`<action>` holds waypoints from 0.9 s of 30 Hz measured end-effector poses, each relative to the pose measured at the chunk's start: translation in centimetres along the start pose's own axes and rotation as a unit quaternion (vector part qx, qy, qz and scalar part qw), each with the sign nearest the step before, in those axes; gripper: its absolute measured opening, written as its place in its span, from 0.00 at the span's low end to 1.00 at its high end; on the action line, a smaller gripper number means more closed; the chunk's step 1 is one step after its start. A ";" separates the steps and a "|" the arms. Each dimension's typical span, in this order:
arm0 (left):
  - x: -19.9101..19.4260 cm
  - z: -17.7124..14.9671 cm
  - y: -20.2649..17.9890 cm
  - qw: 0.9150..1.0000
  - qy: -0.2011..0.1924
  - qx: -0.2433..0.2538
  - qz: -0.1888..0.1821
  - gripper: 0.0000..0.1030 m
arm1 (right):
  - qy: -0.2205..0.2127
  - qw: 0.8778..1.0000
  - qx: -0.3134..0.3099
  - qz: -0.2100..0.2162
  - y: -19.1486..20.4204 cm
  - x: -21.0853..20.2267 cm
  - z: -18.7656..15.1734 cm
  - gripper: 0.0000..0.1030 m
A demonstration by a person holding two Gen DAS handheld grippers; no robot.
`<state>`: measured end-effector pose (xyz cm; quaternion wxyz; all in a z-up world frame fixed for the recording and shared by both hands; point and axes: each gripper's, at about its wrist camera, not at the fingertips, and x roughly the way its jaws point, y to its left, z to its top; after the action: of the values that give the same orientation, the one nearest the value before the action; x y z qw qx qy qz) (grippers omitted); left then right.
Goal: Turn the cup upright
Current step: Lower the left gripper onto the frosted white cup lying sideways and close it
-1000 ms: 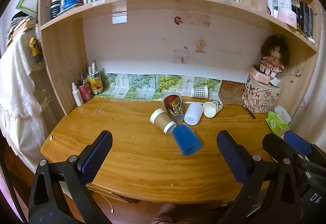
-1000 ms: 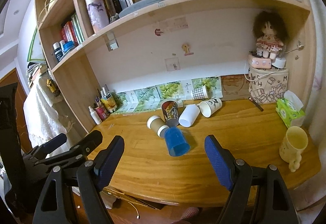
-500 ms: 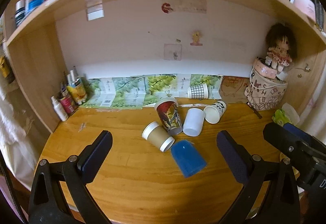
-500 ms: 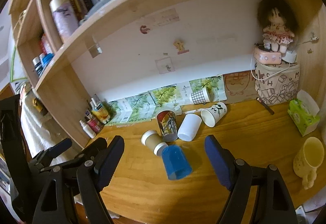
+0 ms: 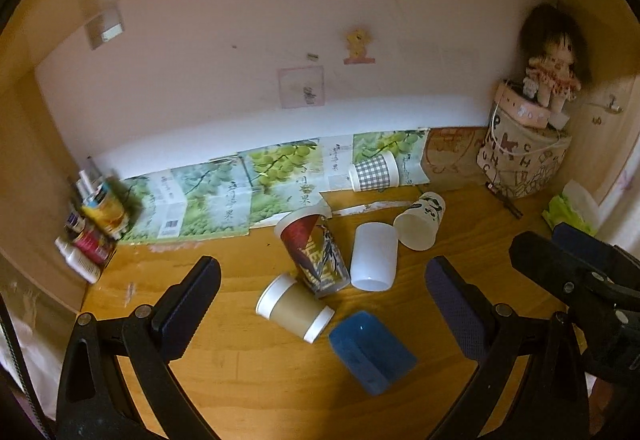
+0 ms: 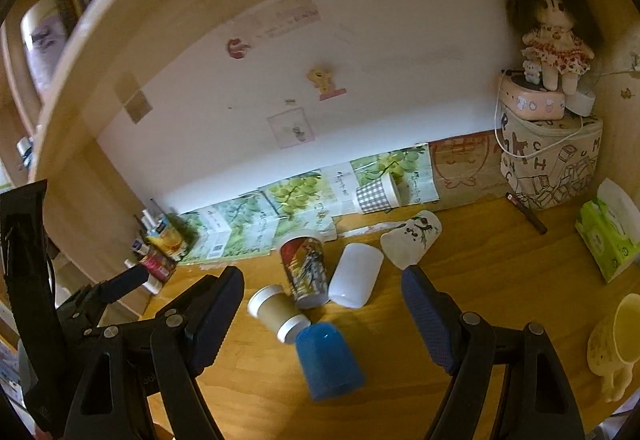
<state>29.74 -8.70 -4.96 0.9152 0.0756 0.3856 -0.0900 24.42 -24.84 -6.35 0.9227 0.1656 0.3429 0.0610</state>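
Observation:
Several cups lie on their sides in a cluster on the wooden desk [image 5: 224, 368]. A blue cup [image 5: 372, 356] [image 6: 329, 360] is nearest. Behind it lie a brown paper cup [image 5: 294, 308] [image 6: 278, 313], a red patterned cup [image 5: 314, 254] [image 6: 304, 270], a plain white cup [image 5: 374, 256] [image 6: 354, 274], a white cup with black drawings [image 5: 420, 226] [image 6: 410, 242] and a checked cup [image 5: 374, 172] [image 6: 376, 194] at the back. My left gripper [image 5: 320, 304] is open and empty above the cluster. My right gripper [image 6: 322, 316] is open and empty, over the same cups.
Bottles and tubes [image 5: 94, 228] stand at the back left. A printed bag [image 5: 524, 160] with a doll [image 5: 554, 68] stands at the back right, beside a green tissue pack [image 6: 608, 236]. A pale yellow mug [image 6: 618, 344] stands upright at the right edge. A shelf runs overhead.
Both grippers have moved forward and in under the shelf, closer to the cups, which now look larger. The jaws stay open. No cup has moved.

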 end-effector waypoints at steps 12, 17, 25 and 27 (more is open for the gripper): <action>8.3 1.9 -2.0 0.996 0.075 0.050 -0.006 0.99 | 0.038 0.998 0.031 -0.029 -3.4 7.3 1.5 0.79; 11.8 2.2 -2.4 0.992 0.119 0.046 -0.018 0.99 | 0.063 0.996 0.051 -0.036 -4.4 9.9 1.7 0.79; 17.1 2.7 -2.5 0.982 0.187 0.027 -0.027 0.99 | 0.085 0.992 0.065 -0.065 -6.0 12.7 2.1 0.79; 18.2 2.7 -2.6 0.979 0.200 0.028 -0.025 0.99 | 0.090 0.991 0.070 -0.071 -6.6 13.1 2.1 0.79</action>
<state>43.52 -13.77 -16.34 0.8143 0.1082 0.5601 -0.1068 35.72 -28.61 -15.13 0.8762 0.1988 0.4389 -0.0144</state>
